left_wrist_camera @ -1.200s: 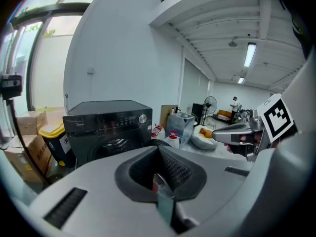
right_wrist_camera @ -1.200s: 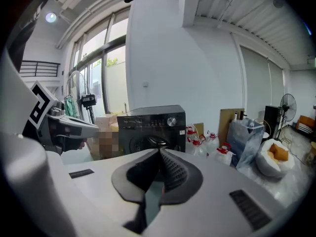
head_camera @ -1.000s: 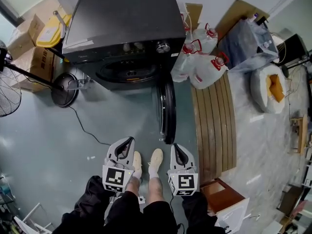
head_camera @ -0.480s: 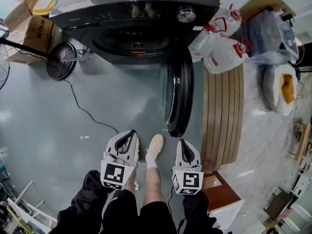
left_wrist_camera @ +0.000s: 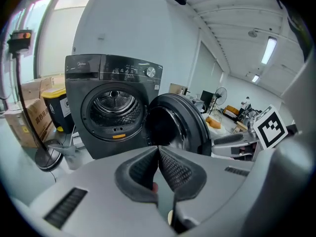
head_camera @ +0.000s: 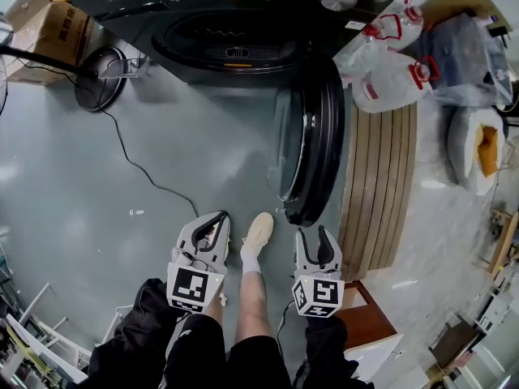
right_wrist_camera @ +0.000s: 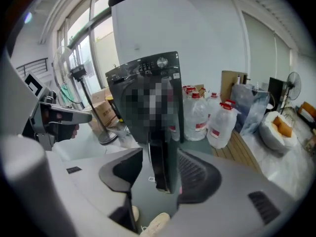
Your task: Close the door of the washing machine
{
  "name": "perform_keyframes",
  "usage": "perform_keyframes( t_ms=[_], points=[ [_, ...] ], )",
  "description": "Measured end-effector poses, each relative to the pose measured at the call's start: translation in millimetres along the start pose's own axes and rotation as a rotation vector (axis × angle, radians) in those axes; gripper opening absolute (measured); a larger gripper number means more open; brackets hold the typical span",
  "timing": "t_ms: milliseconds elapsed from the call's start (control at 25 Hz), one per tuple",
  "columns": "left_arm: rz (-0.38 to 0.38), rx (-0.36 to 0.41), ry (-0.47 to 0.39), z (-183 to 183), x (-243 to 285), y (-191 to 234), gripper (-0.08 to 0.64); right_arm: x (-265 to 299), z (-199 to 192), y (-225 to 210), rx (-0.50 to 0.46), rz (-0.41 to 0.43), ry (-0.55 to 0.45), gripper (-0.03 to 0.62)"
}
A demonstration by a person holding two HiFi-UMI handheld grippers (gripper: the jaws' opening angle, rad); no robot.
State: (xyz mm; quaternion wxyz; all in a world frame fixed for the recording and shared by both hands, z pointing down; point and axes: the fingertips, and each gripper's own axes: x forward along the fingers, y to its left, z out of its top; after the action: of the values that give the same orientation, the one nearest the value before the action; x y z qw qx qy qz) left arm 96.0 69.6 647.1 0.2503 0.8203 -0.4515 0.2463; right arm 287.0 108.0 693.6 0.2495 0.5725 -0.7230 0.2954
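The dark grey washing machine (head_camera: 235, 6) stands at the top of the head view, its round drum mouth (head_camera: 235, 43) uncovered. Its door (head_camera: 312, 144) is swung wide open and sticks out toward me, edge-on. My left gripper (head_camera: 212, 224) hangs low by my left leg, shut and empty, well short of the door. My right gripper (head_camera: 316, 237) is just below the door's near edge, its jaws opening with nothing between them. The left gripper view shows its shut jaws (left_wrist_camera: 158, 149) below the machine (left_wrist_camera: 111, 107) and door (left_wrist_camera: 180, 125). In the right gripper view, the parted jaws (right_wrist_camera: 160, 154) frame the distant door edge (right_wrist_camera: 160, 172).
Big water jugs (head_camera: 389, 79) and a slatted wooden board (head_camera: 377, 185) lie right of the door. A fan base (head_camera: 97, 79) with a trailing cable and cardboard boxes (head_camera: 57, 31) sit left of the machine. A brown box (head_camera: 365, 322) is by my right leg.
Machine and door have grown larger and closer in the head view. Both grippers stay low by my legs. The right gripper's jaws, shut before, have now parted.
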Motion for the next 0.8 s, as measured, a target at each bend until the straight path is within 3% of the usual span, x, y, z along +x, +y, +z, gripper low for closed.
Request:
perform_keyframes(
  t_ms=[40, 360, 600, 800],
  points=[
    [0.002, -0.005, 0.003, -2, 1, 0, 0.025, 3, -4, 0, 0.007, 0.018, 0.014, 0.242],
    [0.020, -0.027, -0.004, -10, 1, 4, 0.025, 19, -18, -6, -0.033, 0.026, 0.058, 0.258],
    [0.043, -0.045, -0.030, -13, 2, 8, 0.025, 28, -24, -3, -0.075, 0.047, 0.088, 0.187],
    [0.057, -0.052, 0.024, -21, 0, 14, 0.025, 31, -25, -5, -0.119, 0.027, 0.095, 0.120]
  ],
)
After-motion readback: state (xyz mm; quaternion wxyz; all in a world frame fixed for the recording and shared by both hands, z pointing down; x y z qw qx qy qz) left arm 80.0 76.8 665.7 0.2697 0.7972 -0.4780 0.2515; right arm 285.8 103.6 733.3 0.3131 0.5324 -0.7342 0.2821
